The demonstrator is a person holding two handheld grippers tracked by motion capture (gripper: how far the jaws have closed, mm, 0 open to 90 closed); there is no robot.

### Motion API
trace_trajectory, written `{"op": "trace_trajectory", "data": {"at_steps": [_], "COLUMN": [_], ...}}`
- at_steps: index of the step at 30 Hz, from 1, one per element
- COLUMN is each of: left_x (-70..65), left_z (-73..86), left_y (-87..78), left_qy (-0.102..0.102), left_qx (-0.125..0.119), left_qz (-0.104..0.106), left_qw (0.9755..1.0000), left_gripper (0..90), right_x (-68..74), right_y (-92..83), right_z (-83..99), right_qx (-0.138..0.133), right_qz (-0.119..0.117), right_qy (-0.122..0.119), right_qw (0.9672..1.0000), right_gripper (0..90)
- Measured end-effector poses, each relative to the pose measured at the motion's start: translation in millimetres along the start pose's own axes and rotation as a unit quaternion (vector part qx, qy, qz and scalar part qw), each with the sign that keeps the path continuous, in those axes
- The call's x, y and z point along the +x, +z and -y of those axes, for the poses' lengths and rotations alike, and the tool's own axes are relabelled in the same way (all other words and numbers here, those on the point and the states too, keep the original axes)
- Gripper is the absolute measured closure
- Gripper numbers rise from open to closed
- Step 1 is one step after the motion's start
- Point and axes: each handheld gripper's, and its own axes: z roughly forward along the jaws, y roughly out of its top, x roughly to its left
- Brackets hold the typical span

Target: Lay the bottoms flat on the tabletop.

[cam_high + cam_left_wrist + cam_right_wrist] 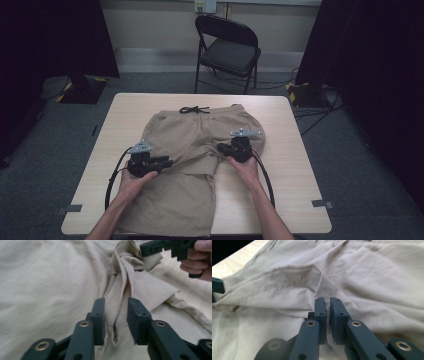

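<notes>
While the khaki shorts (190, 150) lie spread on the tabletop (280, 200) (waistband and drawstring at the far edge), the right gripper (327, 300) has its fingers clamped together on a pinch of cloth near the crotch. The left gripper (116, 302) holds its fingers apart, a bunched fold standing loose between them.

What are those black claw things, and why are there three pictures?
A person holds a squeeze-tool in each hand. The top picture looks down on the table from above. The other two come from small cameras riding on each tool. Tan shorts lie spread on the table. The right gripper is pinching a fold of the cloth. The left gripper has its jaws apart, with a ridge of cloth between them, not squeezed. A chair stands behind the table.
</notes>
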Motion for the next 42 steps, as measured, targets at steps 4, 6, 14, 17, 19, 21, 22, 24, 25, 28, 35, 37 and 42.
{"op": "trace_trajectory", "data": {"at_steps": [4,6,14,17,19,21,22,24,25,28,35,37,42], "left_x": [-3.5,-4.1,-4.9,-7.0,-9.4,-11.6,-14.2,-20.9,-20.9,-29.8,-53.7,-62.5,-87.9], "left_z": [1.4,2.1,4.0,1.8,1.0,-0.2,-1.2,-4.1,-4.1,-7.1,-16.7,-20.5,-31.4], "left_y": [9.2,11.6,17.3,15.1,14.9,14.4,14.1,13.6,13.6,14.0,12.8,12.5,13.0], "left_qy": [0.008,0.012,0.018,0.023,0.021,0.024,0.022,0.022,0.022,0.026,0.041,0.052,0.070], "left_qx": [0.020,0.025,0.026,0.021,0.018,0.017,0.015,0.009,0.009,0.005,-0.002,-0.001,-0.006], "left_qz": [0.004,0.004,0.002,0.008,0.014,0.021,0.024,0.035,0.035,0.052,0.083,0.090,0.112], "left_qw": [0.9998,0.9996,0.9995,0.9995,0.9995,0.9994,0.9994,0.9991,0.9991,0.9983,0.9957,0.9946,0.9913], "left_gripper": [54.1,50.3,78.0,86.3,87.0,87.2,87.3,87.3,87.3,87.3,87.4,87.4,87.5], "right_x": [-5.1,-5.1,-8.8,-12.9,-15.1,-16.3,-17.0,-19.8,-19.8,-23.8,-29.2,-29.6,-30.7], "right_y": [-5.9,-6.9,-15.9,-26.7,-33.4,-37.1,-41.0,-53.4,-53.4,-66.1,-100.3,-109.2,-139.6], "right_z": [-6.3,-7.4,-9.2,-8.2,-7.8,-7.8,-7.9,-8.5,-8.5,-8.2,-11.0,-12.8,-19.0], "right_qx": [-0.010,-0.011,-0.017,-0.028,-0.033,-0.035,-0.036,-0.042,-0.042,-0.047,-0.074,-0.080,-0.105], "right_qz": [0.002,0.000,0.001,0.001,0.001,0.002,0.004,0.005,0.005,0.007,0.017,0.018,0.024], "right_qy": [0.005,0.007,0.006,0.011,0.012,0.011,0.011,0.007,0.007,0.006,0.004,0.003,-0.006], "right_qw": [0.9999,0.9999,0.9998,0.9996,0.9994,0.9993,0.9993,0.9991,0.9991,0.9989,0.9971,0.9966,0.9941], "right_gripper": [85.4,85.4,85.4,85.3,85.4,85.4,85.4,85.4,85.4,85.4,85.5,85.5,85.5]}}
